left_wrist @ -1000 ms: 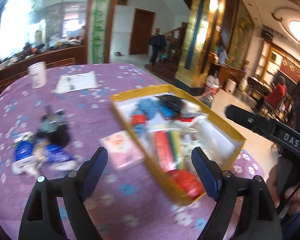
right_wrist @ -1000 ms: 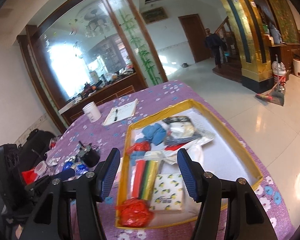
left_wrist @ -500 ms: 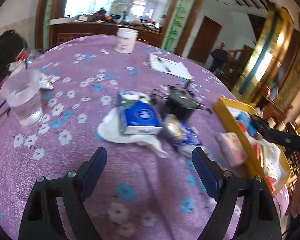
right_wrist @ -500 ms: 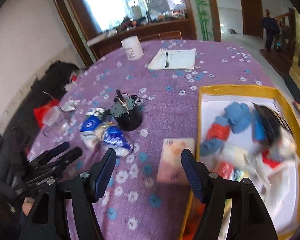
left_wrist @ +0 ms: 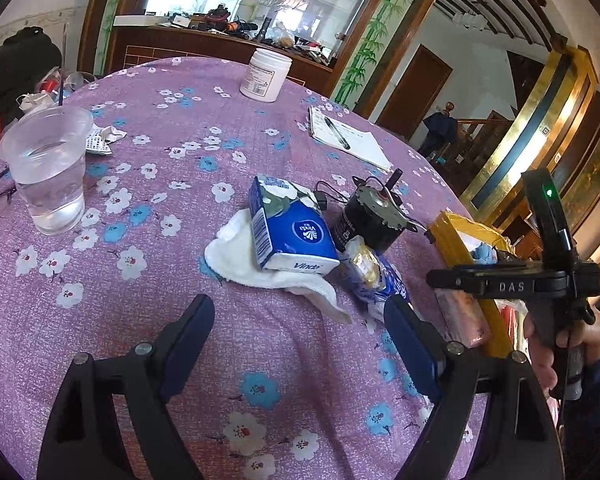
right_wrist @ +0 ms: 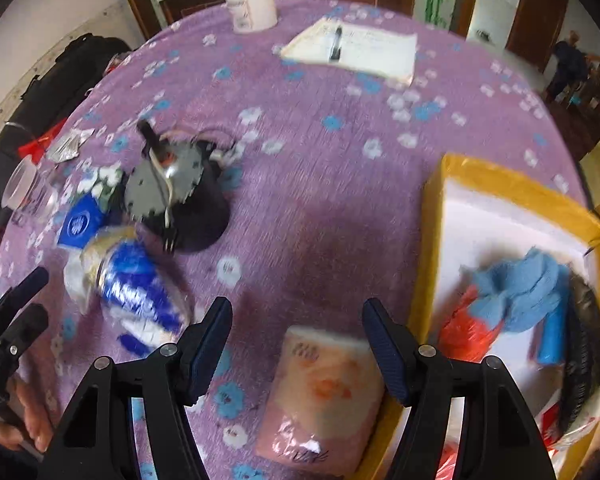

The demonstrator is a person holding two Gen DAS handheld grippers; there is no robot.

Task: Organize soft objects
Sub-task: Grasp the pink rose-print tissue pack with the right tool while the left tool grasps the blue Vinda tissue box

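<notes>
Our right gripper hangs spread and empty over the pink tissue pack, just beside the yellow box; blurred, but probably light, squashy, slick-wrapped, so we pinch across its middle.

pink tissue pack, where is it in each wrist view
Left wrist view: the pink tissue pack lies at the right, against the outer side of the yellow box, partly behind the right gripper's bar.
Right wrist view: bottom centre, between the right gripper fingers, left of the box.
Shared landmark: the black motor, on the table behind it in both.
</notes>
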